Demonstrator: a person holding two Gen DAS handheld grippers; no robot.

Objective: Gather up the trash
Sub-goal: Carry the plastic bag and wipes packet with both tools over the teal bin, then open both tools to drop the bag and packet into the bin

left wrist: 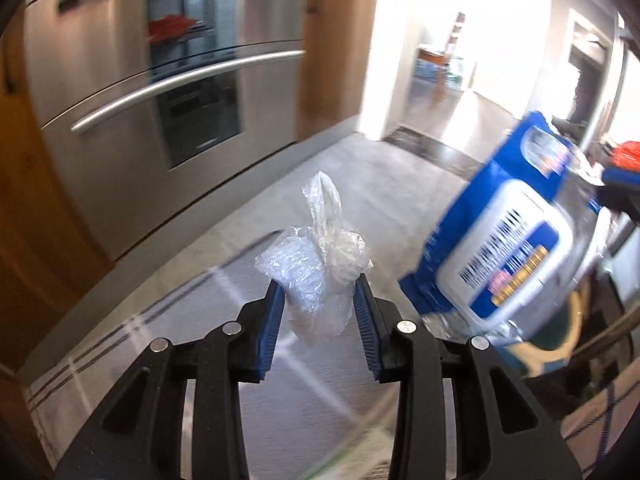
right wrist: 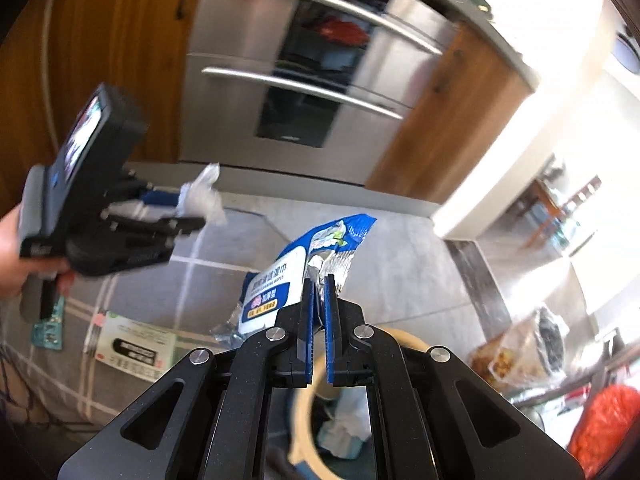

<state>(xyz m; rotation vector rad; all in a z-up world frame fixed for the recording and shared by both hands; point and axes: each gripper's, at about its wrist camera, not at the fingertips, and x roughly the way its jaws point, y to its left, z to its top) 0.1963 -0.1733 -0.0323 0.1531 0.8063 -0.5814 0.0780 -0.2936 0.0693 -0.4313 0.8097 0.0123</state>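
The left tongs (left wrist: 318, 308) pinch a crumpled clear plastic bag (left wrist: 316, 264) in mid-air, its loose handle sticking up; it looks featherlight, soft and slippery. Beside them, the right tongs (right wrist: 319, 304) are pressed nearly together on the foil edge of a blue wet-wipes pack (right wrist: 288, 276), limp and light, hanging above a beige-rimmed bin (right wrist: 316, 376). Beyond, a checked cloth (right wrist: 180, 280) covers the tabletop, with steel oven drawers (left wrist: 168, 92) behind.
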